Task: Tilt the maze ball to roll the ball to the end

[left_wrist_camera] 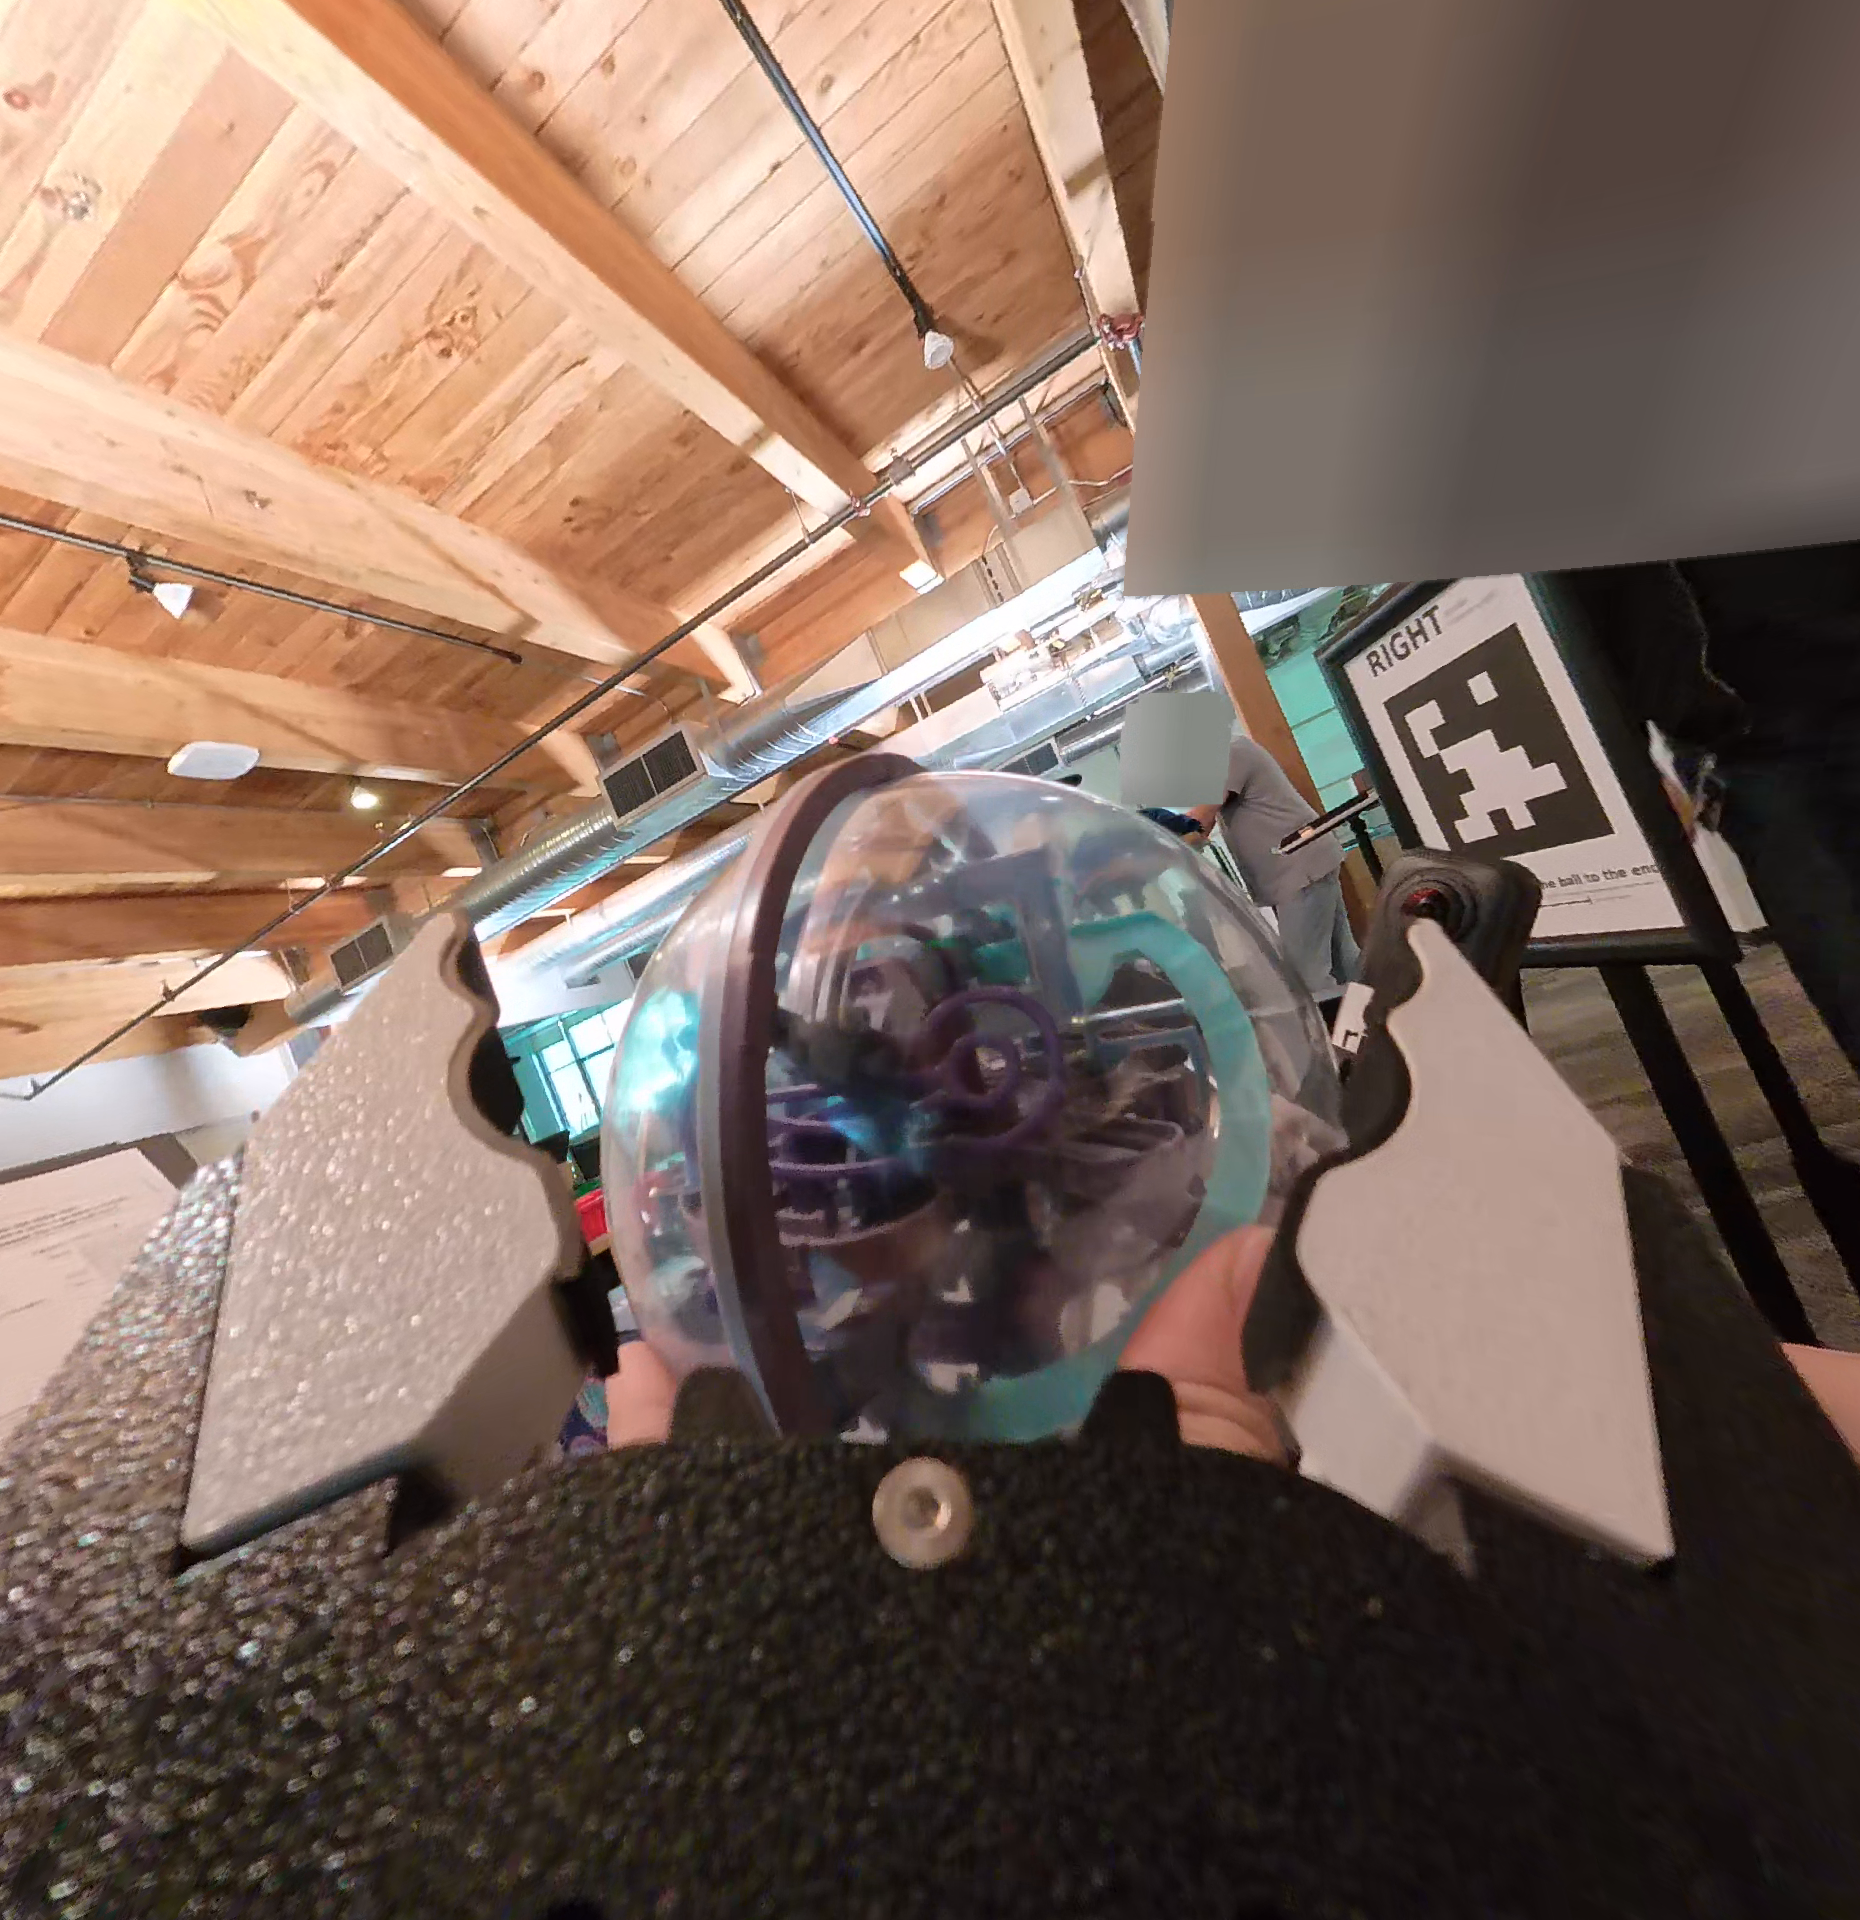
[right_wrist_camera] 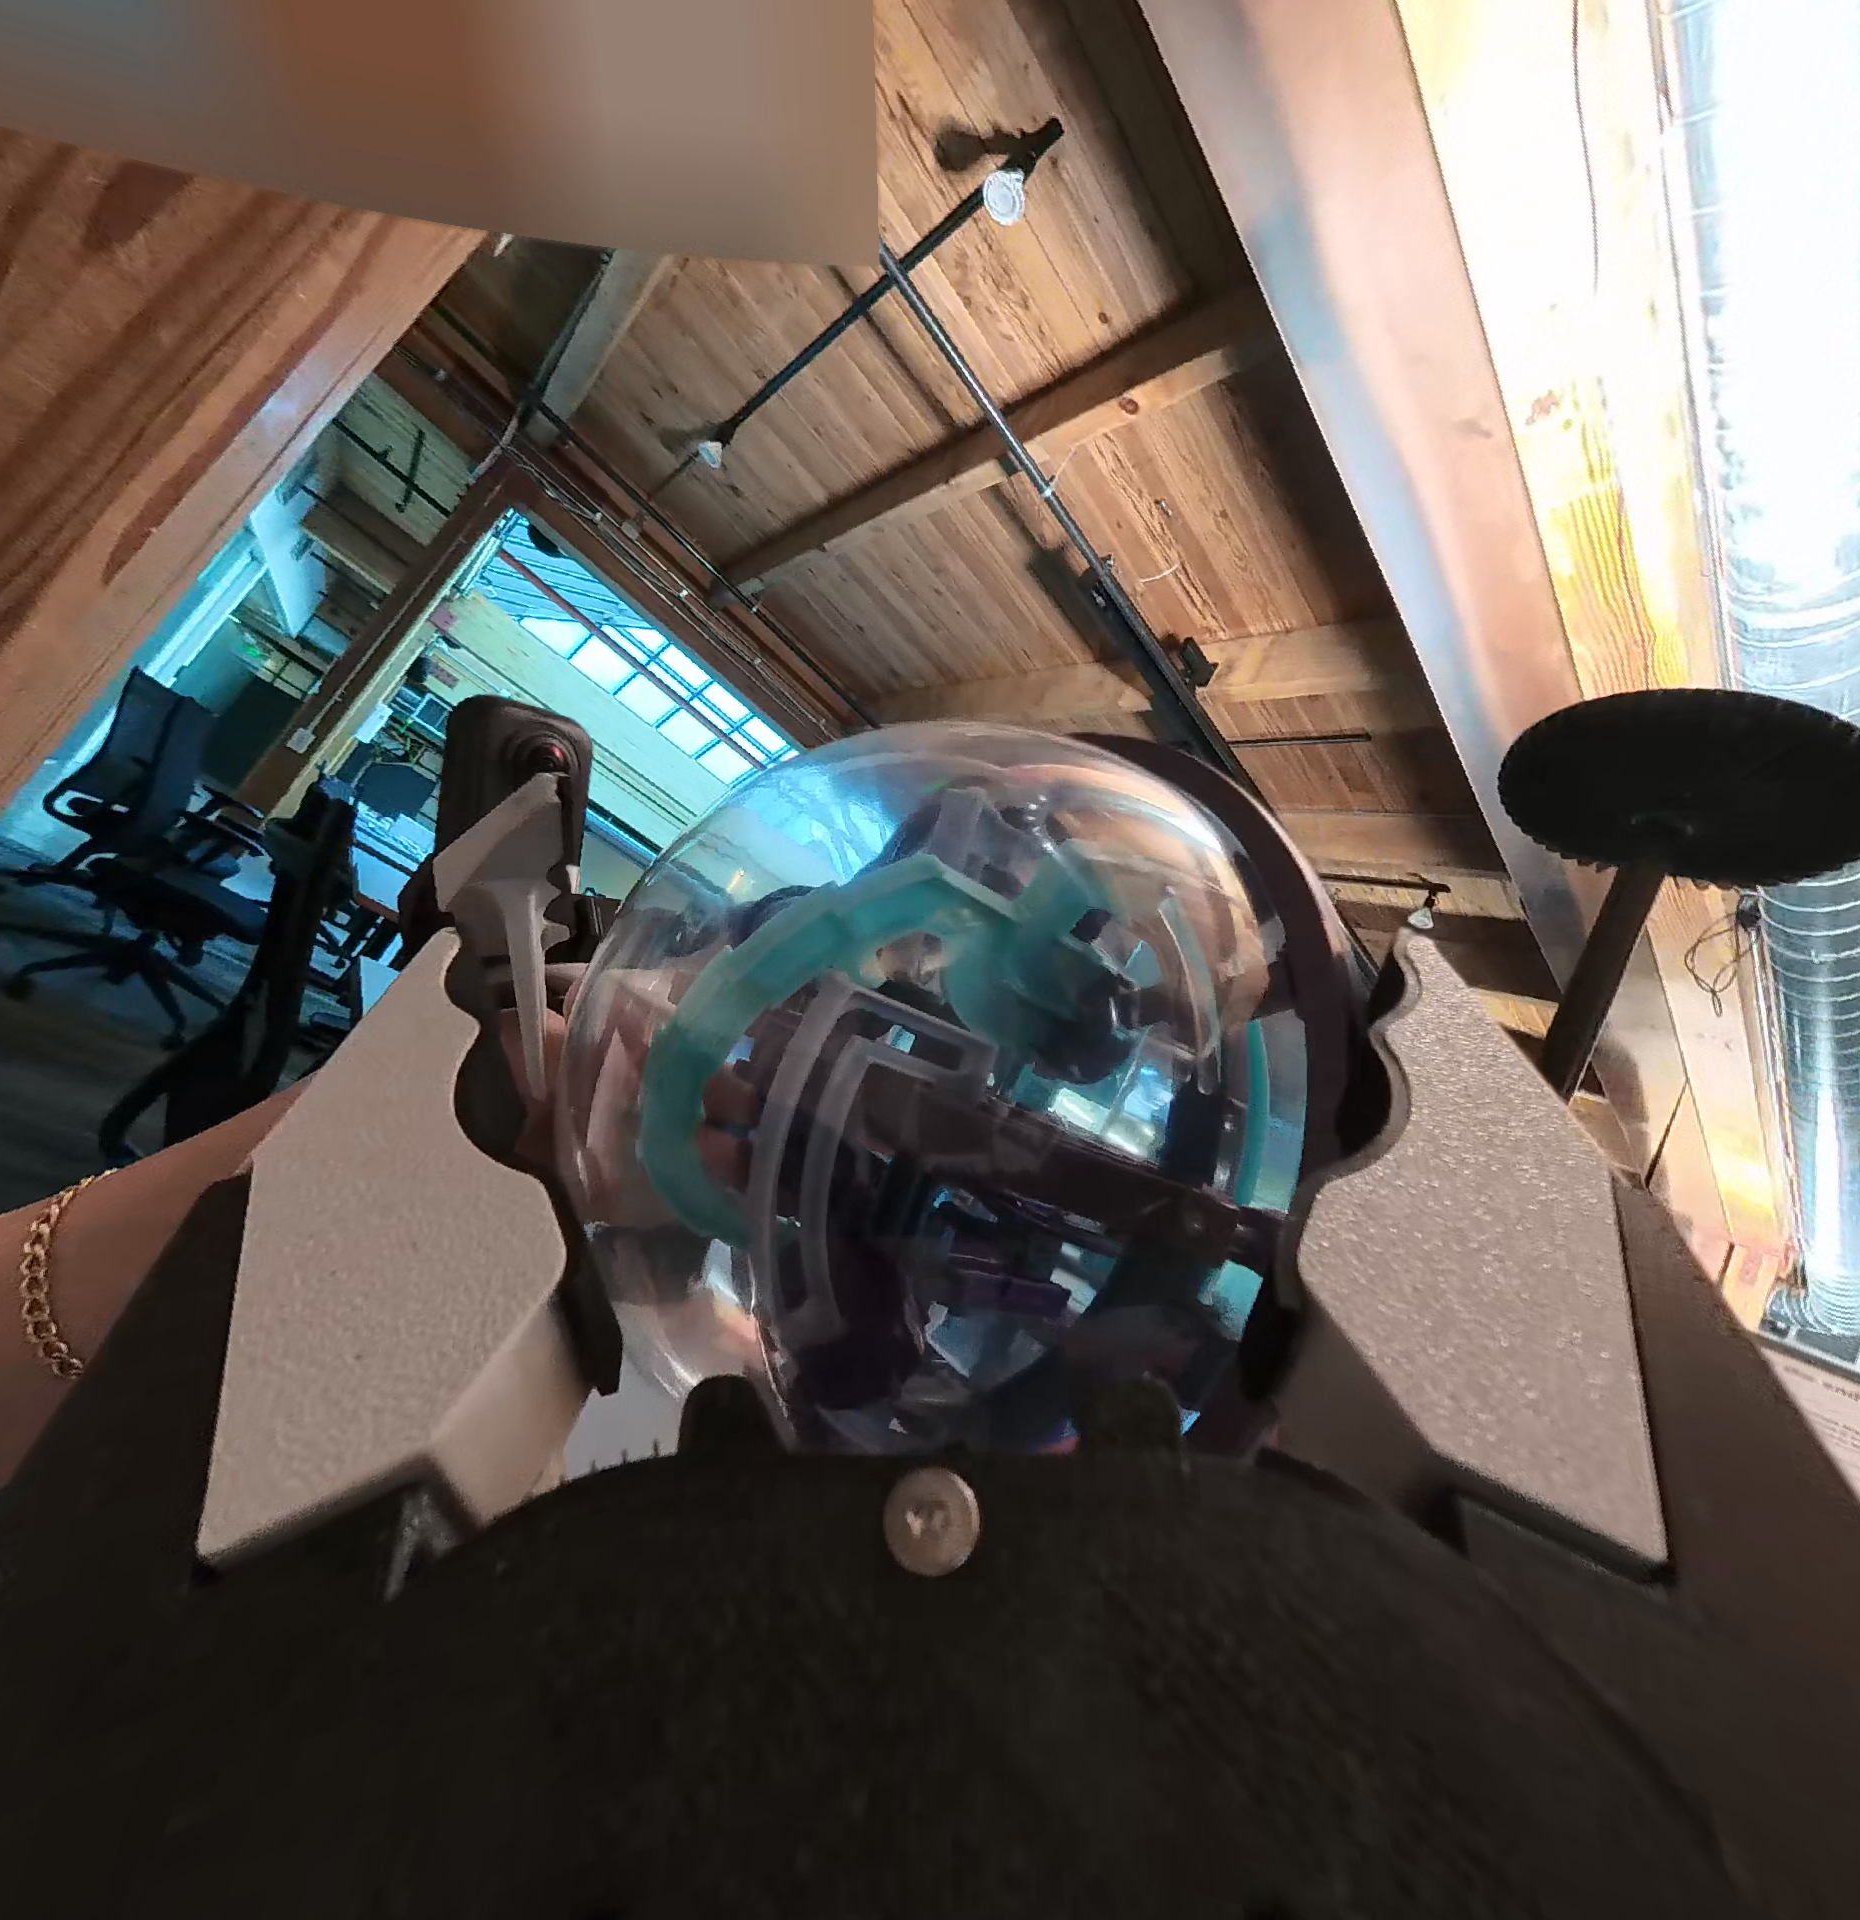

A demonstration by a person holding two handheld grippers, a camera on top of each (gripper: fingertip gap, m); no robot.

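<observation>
The maze ball (left_wrist_camera: 967, 1060) is a clear sphere with a dark rim band and teal, grey and purple tracks inside. It is held up in the air against the ceiling. My left gripper (left_wrist_camera: 941, 935) is shut on it, one grey finger (left_wrist_camera: 406, 1195) on each side. My right gripper (right_wrist_camera: 926, 945) is shut on the same maze ball (right_wrist_camera: 967, 1070) from another side, and part of it with its camera shows in the left wrist view (left_wrist_camera: 1445, 904). The left gripper's finger and camera show in the right wrist view (right_wrist_camera: 510, 883). The small ball inside cannot be made out.
A wooden beam ceiling (left_wrist_camera: 490, 312) with pipes is overhead. A sign with a black-and-white marker (left_wrist_camera: 1497, 769) stands on a black stand at the right. A person (left_wrist_camera: 1279, 831) stands far behind. A black disc on a post (right_wrist_camera: 1695, 790), a metal duct (right_wrist_camera: 1819, 935) and office chairs (right_wrist_camera: 126, 831) are nearby.
</observation>
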